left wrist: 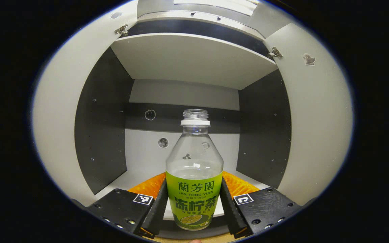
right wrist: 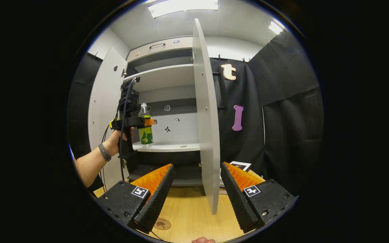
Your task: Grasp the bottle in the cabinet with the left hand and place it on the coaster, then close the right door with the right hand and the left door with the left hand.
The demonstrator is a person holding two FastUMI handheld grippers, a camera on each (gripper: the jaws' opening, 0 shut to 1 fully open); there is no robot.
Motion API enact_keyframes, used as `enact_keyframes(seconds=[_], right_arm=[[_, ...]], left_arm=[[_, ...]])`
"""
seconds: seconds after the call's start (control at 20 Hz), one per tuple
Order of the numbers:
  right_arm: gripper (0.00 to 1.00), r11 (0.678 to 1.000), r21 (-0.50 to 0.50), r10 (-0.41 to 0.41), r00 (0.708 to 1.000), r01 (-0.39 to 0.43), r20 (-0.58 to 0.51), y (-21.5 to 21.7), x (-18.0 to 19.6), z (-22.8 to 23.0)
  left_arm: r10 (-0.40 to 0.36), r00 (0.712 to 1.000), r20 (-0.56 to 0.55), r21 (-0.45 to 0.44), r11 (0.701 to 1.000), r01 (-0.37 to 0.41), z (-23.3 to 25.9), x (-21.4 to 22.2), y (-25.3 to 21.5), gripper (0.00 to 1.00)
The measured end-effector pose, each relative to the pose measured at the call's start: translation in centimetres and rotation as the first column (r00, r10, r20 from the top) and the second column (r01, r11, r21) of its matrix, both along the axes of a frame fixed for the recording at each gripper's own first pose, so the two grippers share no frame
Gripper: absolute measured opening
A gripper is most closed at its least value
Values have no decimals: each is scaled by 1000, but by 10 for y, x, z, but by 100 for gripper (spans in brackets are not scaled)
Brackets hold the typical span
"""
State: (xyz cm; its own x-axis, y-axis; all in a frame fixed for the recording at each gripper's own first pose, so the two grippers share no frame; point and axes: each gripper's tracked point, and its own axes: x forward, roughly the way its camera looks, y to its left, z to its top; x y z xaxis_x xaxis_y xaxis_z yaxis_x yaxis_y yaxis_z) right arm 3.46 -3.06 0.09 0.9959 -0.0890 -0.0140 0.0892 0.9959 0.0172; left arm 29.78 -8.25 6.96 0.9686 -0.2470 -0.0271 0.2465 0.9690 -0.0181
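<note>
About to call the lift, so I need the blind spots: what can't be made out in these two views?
- Bottle base, left gripper view: cut off at the bottom edge, so contact with the shelf is unclear.
- Coaster, right gripper view: partly behind a right gripper finger.
- Left gripper grip, right gripper view: too small to judge how the jaws press.
- Cabinet bottom, right gripper view: hidden by the right door.

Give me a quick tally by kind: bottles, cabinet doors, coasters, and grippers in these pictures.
Bottles: 1, the bottle
Cabinet doors: 2, left door and right door
Coasters: 1, the coaster
Grippers: 2, left gripper and right gripper
Total: 6
</note>
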Motion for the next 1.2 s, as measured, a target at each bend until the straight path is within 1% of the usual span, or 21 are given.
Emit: enact_keyframes(seconds=[0.05, 0.35, 0.45, 0.6, 0.7, 0.8, 0.85, 1.0, 1.1, 1.2], right_arm=[[84, 1000, -5, 5, 1000, -5, 2, 2, -1, 1], [84, 999, -23, 43, 999, -43, 3, 13, -11, 5], [84, 998, -36, 50, 999, -50, 5, 15, -14, 7], [84, 997, -31, 65, 998, -65, 11, 19, -18, 10], [84, 996, -19, 85, 996, -85, 16, 23, -21, 16], [84, 995, -14, 97, 995, -97, 30, 23, -24, 25], [84, 995, -21, 100, 994, -99, 32, 22, -25, 28], [84, 994, -63, 95, 995, -93, 28, 16, -26, 34], [84, 993, -77, 92, 996, -90, 16, 14, -29, 34], [84, 992, -85, 91, 996, -91, -5, 13, -30, 31]], left_arm=[[-5, 1000, 4, 1, 1000, 5, 0, -10, 1, 72], [-80, 996, -31, -40, 996, 79, -22, -76, -15, 72], [-78, 997, -25, -34, 996, 77, -33, -93, -16, 72], [-35, 999, -34, 3, 999, 35, -60, -114, -11, 71], [-15, 999, -40, -3, 1000, 14, -82, -129, -9, 72], [7, 1000, -12, 7, 1000, -7, -103, -144, -8, 72], [13, 1000, -5, 17, 1000, -12, -116, -151, -10, 71], [37, 999, -34, 19, 999, -37, -167, -171, -14, 72], [63, 997, -43, 39, 997, -61, -199, -183, -16, 72], [66, 996, -54, 62, 996, -63, -229, -196, -23, 72]])
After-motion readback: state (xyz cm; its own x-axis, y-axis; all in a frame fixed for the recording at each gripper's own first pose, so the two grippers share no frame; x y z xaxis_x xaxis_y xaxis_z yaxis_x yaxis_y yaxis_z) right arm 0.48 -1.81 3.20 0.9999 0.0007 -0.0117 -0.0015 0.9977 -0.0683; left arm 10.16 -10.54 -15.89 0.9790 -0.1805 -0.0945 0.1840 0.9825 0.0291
